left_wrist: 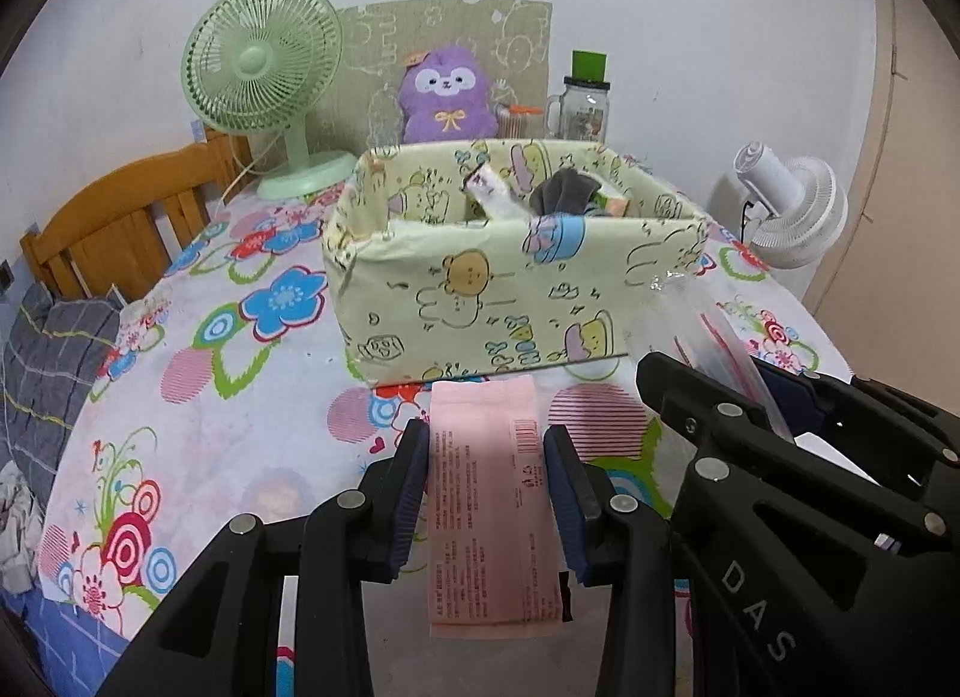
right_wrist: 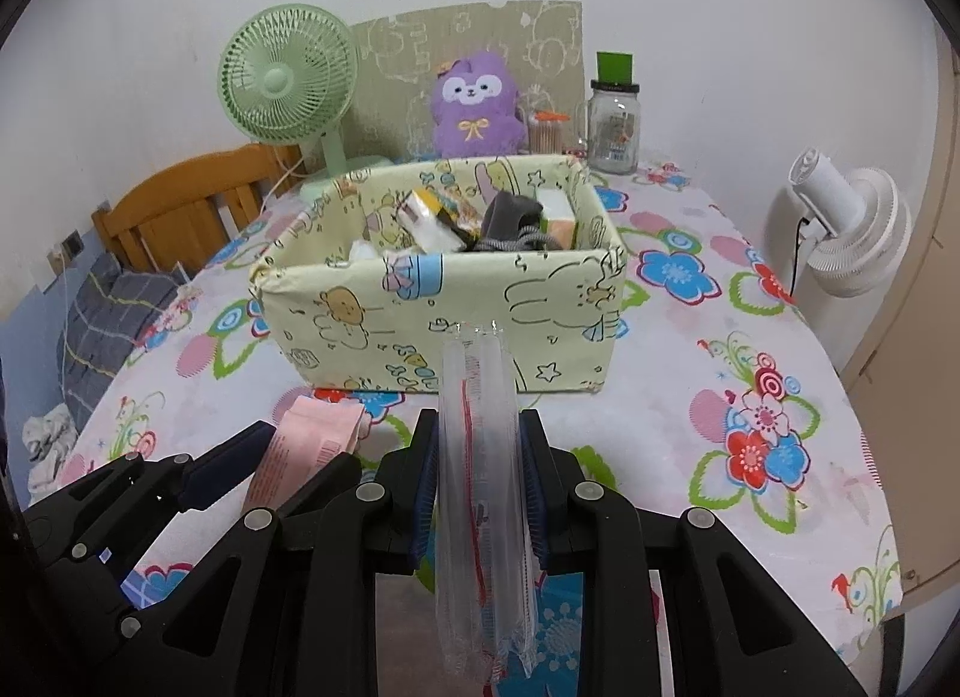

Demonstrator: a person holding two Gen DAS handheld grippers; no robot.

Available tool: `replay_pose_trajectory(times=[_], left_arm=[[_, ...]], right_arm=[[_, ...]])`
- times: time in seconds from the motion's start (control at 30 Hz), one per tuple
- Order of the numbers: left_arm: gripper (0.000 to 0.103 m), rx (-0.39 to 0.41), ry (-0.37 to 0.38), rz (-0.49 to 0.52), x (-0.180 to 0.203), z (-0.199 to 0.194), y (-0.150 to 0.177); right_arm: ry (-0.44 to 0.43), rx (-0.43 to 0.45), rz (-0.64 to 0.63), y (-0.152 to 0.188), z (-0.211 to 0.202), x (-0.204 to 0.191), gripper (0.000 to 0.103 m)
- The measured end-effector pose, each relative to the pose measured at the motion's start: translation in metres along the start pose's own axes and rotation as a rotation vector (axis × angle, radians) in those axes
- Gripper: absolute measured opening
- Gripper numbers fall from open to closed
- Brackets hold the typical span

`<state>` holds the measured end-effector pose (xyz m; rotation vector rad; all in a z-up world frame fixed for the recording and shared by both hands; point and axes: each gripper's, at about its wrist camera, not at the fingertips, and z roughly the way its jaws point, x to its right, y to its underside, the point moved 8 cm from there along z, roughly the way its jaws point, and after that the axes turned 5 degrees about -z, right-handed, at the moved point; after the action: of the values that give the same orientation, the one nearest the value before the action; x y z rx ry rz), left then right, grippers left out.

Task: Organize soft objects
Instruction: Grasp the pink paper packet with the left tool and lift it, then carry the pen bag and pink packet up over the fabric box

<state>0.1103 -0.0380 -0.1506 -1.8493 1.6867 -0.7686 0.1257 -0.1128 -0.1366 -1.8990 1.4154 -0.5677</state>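
Left gripper (left_wrist: 486,487) clamps pink pack (left_wrist: 492,493); right gripper (right_wrist: 478,487) clamps clear packet (right_wrist: 480,493), both near side of box (right_wrist: 444,307). Best lift clear of near wall, then release inside.

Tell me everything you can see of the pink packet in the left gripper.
The pink packet is a flat, soft-looking oblong pack, pale pink, printed with small red text and a barcode near one edge. It is clamped between the blue pads of the left gripper, pointing lengthwise toward the patterned fabric box and held above the floral tablecloth. Only the pads touch it. Its far end looks slightly folded in the right wrist view.
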Motion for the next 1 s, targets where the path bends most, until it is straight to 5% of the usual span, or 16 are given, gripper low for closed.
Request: replay_pose_trajectory(times=[1.0], left_arm=[[0.039, 0.152, 0.004, 0.022, 0.008, -0.061, -0.055]], right_arm=[[0.010, 0.144, -0.011, -0.056, -0.063, -0.001, 0.029]])
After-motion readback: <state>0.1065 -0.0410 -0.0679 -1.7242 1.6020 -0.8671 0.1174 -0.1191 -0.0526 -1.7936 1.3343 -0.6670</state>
